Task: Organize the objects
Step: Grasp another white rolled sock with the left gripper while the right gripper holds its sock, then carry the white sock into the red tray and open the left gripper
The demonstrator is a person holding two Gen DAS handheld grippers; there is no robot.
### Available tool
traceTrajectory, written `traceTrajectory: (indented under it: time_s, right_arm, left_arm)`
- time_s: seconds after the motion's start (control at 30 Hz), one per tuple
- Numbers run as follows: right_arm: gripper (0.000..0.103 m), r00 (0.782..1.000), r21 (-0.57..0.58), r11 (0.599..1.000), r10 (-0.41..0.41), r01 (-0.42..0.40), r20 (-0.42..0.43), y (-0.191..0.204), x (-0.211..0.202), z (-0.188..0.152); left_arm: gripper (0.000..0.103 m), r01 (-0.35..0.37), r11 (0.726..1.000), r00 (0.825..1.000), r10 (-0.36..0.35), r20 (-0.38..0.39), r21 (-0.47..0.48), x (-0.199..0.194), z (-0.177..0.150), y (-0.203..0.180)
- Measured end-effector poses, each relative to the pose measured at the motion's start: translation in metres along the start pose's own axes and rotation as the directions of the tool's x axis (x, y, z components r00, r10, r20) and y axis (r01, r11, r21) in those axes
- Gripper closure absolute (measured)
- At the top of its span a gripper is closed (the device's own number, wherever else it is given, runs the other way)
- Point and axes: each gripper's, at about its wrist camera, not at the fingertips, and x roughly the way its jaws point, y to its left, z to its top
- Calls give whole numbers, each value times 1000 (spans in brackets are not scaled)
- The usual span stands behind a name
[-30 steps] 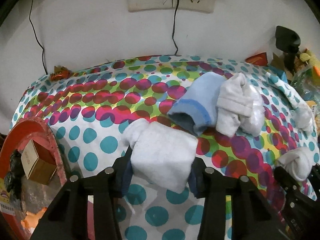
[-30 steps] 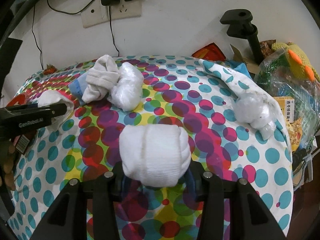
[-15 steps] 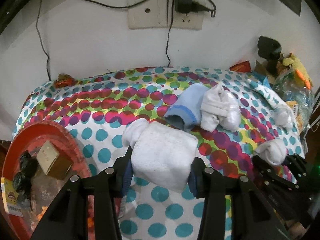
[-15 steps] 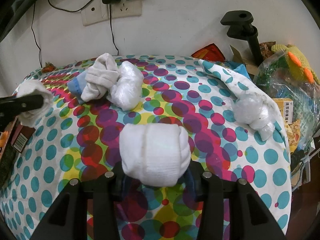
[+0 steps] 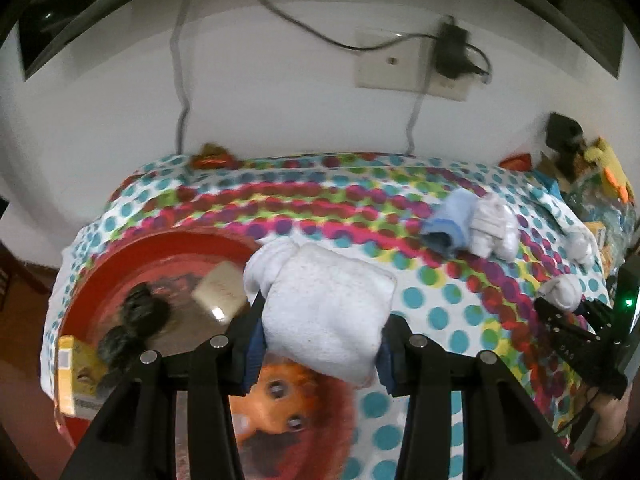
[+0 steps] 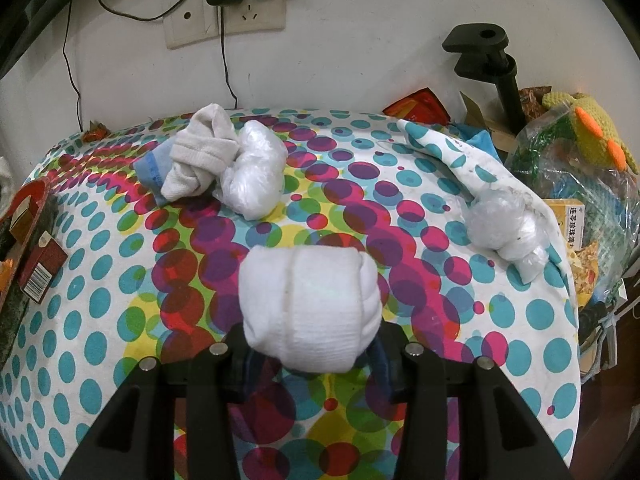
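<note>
**Both grippers clamped on rolled white socks above the dotted cloth**

The left gripper has its jaws part-way closed, the blue pads pressing both sides of a folded white sock bundle — a firm grip, the fabric bulging above and below the pads. Taking the red basin as the landmark: this bundle hangs over the basin's near-right rim, with the basin itself sitting at the left end of the polka-dot cloth. Inside the basin lie a small tan box, a dark fuzzy lump, a yellow carton and an orange-haired doll's face, this last directly under the held bundle.

The right gripper is likewise part-way closed, squeezing a rounded white sock roll between its pads — held clear above the cloth, well to the right of the basin. In the left wrist view that gripper and its roll show at the far right edge.

Farther from the basin, towards the wall, a blue sock, a grey-white sock and a crumpled clear plastic bag lie touching one another. A second knotted plastic bag rests at the cloth's right edge, farthest from the basin.
</note>
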Motion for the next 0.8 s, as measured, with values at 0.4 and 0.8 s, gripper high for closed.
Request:
traceTrajectory:
  time_s: [0.4,0.8]
  right_arm:
    - [58,1000,-19,1000,-24,24,2,4,-1,-1]
    - [59,999,-25,999,-34,34,3,6,-2,0]
  left_arm:
    - [61,-94,988,995,90,-37,-119,-4,-29,84]
    - [60,-161,971,986,152,-63,-176,-4,-53,135]
